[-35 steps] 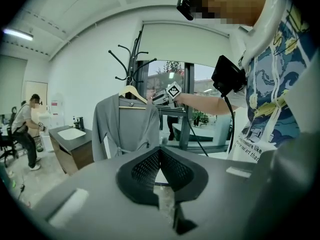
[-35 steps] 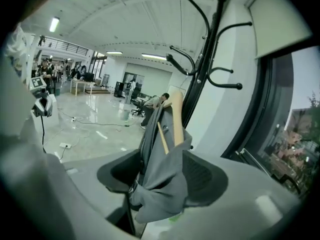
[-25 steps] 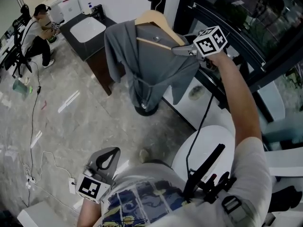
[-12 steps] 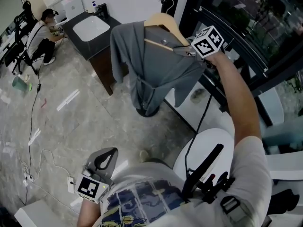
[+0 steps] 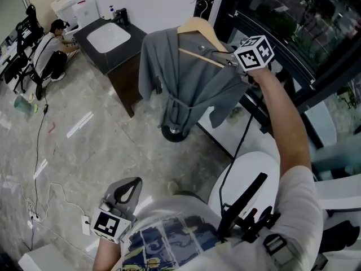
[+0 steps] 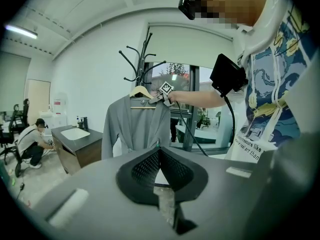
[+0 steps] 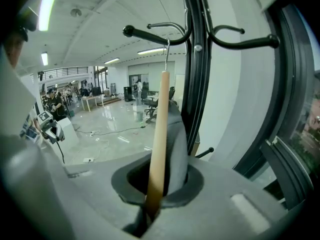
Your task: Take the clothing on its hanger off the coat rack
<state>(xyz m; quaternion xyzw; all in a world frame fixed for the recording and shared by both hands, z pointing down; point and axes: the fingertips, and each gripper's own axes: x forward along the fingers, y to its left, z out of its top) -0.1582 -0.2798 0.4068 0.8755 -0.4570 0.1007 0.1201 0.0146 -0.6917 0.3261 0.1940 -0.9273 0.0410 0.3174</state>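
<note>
Both jaws of the right gripper [image 7: 150,204], having just been closing, are clamping the hanger [image 7: 158,134]; unhooking it from the coat rack [image 7: 194,84] is becoming possible.

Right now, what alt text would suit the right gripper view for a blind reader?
The right gripper has just closed its fingers on the end of a wooden hanger draped with grey clothing. Its metal hook hangs on an arm of the black coat rack.

An open-plan office or lab. Far ahead of the fingers [image 7: 187,181] of the right gripper [image 7: 151,209], desks [image 7: 95,100], swivel chairs [image 7: 152,106], people [image 7: 55,104] and loose cables [image 7: 115,131] fill a glossy floor [image 7: 110,146]. Left of the left gripper [image 6: 159,151] is a sink counter [image 6: 75,136].
</note>
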